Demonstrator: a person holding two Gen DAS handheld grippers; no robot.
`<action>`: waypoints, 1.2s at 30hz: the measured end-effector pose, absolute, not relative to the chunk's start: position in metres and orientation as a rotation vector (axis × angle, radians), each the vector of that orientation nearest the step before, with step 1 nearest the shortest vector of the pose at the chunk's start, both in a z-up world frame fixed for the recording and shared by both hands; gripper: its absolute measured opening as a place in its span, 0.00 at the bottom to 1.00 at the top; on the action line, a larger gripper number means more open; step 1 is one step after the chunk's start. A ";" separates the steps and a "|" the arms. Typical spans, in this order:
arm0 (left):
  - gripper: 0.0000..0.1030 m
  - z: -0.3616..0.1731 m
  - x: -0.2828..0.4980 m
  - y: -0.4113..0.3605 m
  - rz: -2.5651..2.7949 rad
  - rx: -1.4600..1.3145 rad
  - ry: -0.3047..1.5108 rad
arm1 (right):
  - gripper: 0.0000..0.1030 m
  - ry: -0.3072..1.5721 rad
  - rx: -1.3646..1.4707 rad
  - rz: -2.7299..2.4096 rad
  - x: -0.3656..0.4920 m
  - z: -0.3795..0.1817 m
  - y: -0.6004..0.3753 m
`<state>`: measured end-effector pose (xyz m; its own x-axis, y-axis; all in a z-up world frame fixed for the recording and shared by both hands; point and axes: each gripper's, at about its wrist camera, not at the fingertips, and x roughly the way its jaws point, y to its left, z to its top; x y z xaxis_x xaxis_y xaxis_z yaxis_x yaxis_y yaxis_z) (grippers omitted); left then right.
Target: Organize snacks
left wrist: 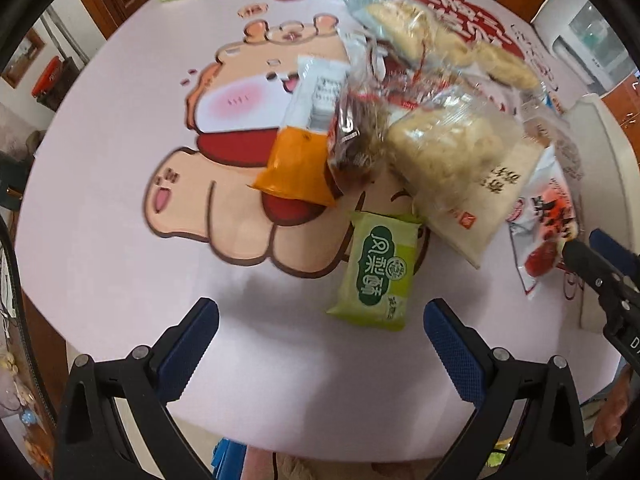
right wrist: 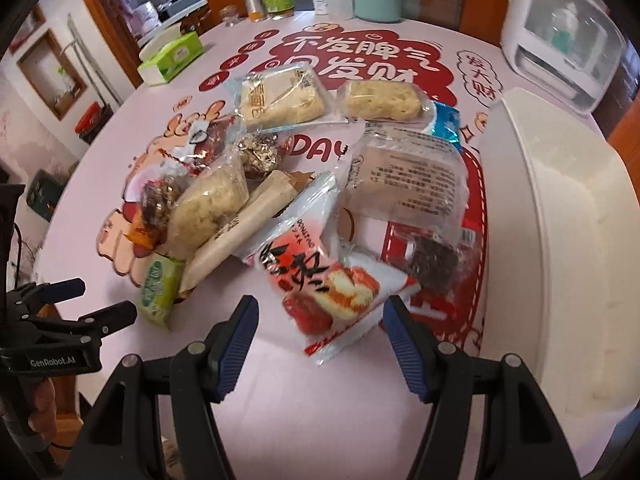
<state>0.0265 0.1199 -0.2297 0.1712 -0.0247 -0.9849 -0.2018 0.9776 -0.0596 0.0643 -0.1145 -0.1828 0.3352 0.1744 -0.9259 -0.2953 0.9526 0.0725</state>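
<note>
Both my tools are spread and empty: left tool (left wrist: 320, 344) above the green packet (left wrist: 376, 268), right tool (right wrist: 318, 344) over the red-and-white packet (right wrist: 320, 280). The snacks lie heaped on the table (left wrist: 100, 248); I could snag a neighbouring wrapper and drag the pile.

I have both grippers aimed steeply downward, the left gripper (left wrist: 322, 344) with its jaws spread wide and nothing between them, the right gripper (right wrist: 320, 346) likewise parted and empty, the two side by side.
</note>
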 end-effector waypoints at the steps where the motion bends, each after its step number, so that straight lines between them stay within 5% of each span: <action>1: 0.99 -0.236 0.030 0.118 0.128 -0.192 1.404 | 0.63 1.186 -0.135 0.310 0.067 -0.186 -0.112; 11: 0.88 -0.271 0.051 0.100 0.168 -0.149 1.411 | 0.64 1.174 -0.222 0.362 0.086 -0.207 -0.093; 14: 0.72 -0.267 0.053 0.088 0.151 -0.126 1.389 | 0.64 1.179 -0.264 0.354 0.087 -0.214 -0.087; 16: 0.41 -0.263 0.055 0.076 0.128 -0.101 1.369 | 0.62 1.183 -0.289 0.344 0.087 -0.220 -0.085; 17: 0.34 -0.262 0.057 0.068 0.119 -0.088 1.363 | 0.62 1.182 -0.292 0.343 0.087 -0.220 -0.085; 25: 0.34 -0.259 0.058 0.046 0.067 -0.097 1.366 | 0.43 1.204 -0.216 0.361 0.086 -0.214 -0.093; 36: 0.34 -0.159 0.075 0.025 -0.052 -0.065 1.187 | 0.42 1.150 -0.057 0.394 0.067 -0.160 -0.121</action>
